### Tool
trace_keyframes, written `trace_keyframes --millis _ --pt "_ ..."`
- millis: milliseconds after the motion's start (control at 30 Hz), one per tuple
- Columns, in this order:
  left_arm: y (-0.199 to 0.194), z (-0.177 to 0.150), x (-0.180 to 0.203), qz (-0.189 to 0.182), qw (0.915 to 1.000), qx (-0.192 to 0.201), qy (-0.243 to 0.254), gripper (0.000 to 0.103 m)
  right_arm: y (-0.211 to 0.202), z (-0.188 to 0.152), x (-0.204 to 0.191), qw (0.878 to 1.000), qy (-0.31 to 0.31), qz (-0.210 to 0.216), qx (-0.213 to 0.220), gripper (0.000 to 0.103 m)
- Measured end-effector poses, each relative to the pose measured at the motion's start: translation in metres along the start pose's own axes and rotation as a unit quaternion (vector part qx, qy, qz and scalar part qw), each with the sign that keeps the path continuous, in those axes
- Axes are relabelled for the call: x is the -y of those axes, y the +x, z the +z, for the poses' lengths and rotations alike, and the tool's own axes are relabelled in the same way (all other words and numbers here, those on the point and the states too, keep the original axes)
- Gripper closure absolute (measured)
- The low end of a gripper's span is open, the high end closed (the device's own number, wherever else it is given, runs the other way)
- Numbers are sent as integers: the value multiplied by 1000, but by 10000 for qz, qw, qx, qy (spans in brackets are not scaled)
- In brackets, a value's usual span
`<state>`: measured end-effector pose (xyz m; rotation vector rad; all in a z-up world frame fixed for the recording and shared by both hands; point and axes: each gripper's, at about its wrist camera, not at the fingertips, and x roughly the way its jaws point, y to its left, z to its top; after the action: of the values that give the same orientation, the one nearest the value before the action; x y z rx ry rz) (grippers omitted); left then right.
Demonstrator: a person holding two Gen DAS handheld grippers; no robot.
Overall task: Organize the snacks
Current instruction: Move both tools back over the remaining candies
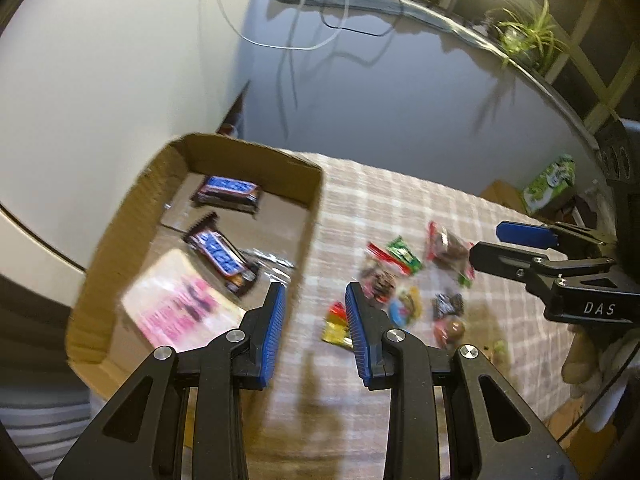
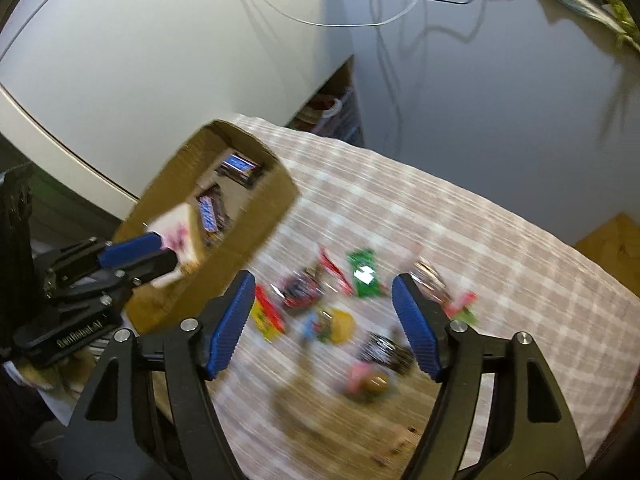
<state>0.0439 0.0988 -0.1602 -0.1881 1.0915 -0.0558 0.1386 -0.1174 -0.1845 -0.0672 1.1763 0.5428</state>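
- Checked tablecloth (image 1: 400, 208) covers the table; pale wall behind w/ loose cables (image 1: 304, 20); potted plant (image 1: 528, 36) on a ledge top right.
- Cardboard box (image 1: 308, 216) sits on the cloth's left side, open top. Inside: two choc bars in brown/blue wrappers (image 1: 228, 192) lying flat, plus a pink-and-white packet (image 1: 180, 308) nearer the cam.
- Loose snacks (image 2: 336, 312) in a cluster on the cloth, right of the box, apart from it: green pack (image 2: 364, 276), yellow/red pack (image 2: 266, 316), dark wrappers, a round yellow item. All blurred, brands unreadable.
- Left gripper (image 1: 316, 332): blue pads parted, narrow gap, nothing betw. them; hangs over the box's right wall and the cloth beside it.
- Right gripper (image 2: 324, 320): jaws wide apart, empty; hovers above the snack cluster, no contact visible.
- Gloved hand (image 1: 592, 364) holds the right gripper's handle at the left cam's edge.
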Motion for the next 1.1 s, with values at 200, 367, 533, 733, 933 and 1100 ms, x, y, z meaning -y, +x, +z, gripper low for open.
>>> trace_keyframes --millis 200,367,533,733,933,1100 --pt "13 -22 18 -219 9992 -337 -25 73 -18 -40 38 9983 477 -333 -1 29" --pt "23 -33 33 -358 9981 -507 -62 73 -25 -82 70 9939 958 -550 -41 29" --pt "33 -37 51 -420 9973 -597 114 73 -23 -119 84 9902 1252 -566 -241 29" --pt "54 -38 69 -531 9949 -802 318 73 -3 -147 81 9860 1454 -491 -653 45" --pt "79 -30 74 -536 9936 -975 187 73 20 -158 73 9838 1439 -533 -928 47" --pt "94 -23 78 -415 9935 -1041 185 73 29 -162 71 9827 1439 -650 -972 48"
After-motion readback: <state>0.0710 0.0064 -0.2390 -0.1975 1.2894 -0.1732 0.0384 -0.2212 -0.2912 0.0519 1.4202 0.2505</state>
